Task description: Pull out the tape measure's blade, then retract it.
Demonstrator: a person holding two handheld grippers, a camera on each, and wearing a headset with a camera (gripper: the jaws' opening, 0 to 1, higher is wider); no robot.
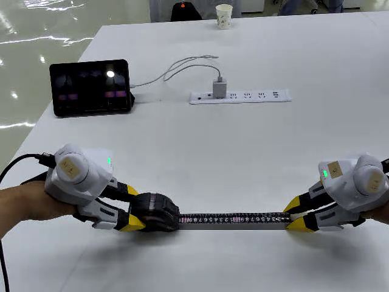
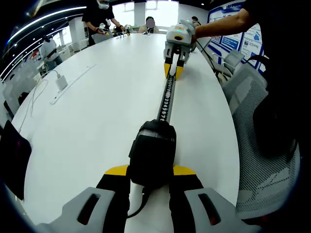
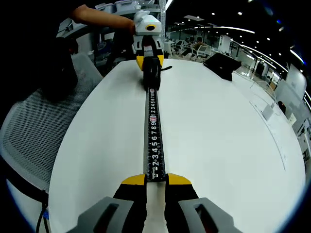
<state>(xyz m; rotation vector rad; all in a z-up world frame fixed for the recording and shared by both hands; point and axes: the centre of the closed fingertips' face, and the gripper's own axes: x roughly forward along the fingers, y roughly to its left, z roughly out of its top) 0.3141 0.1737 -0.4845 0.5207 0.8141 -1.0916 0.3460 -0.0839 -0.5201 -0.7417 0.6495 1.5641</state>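
Wide white table, and all the action sits along its near edge. On the left, the left gripper is clamped across the black tape measure case, one yellow-tipped jaw on each flank, the case sitting on the tabletop. Over on the right, the right gripper is pinched shut on the free end of the blade. The blade runs straight between them, low along the surface, numbers facing up. It looks like a fair length is already out, so my read is that the pull is near its end and the return comes next. To do this well, the left side should hold the case square and flat, mouth pointing straight down the blade, with no twisting. The right side should stay level with that mouth and travel in line with it, because a sideways drift would likely kink the strip or drag its edge at the slot. For the return, walk the tip back toward the case under grip instead of letting it fly, as a freed blade may whip and snap home hard. The hook at the very tip is hidden between the jaws, so I can't tell how it is seated.
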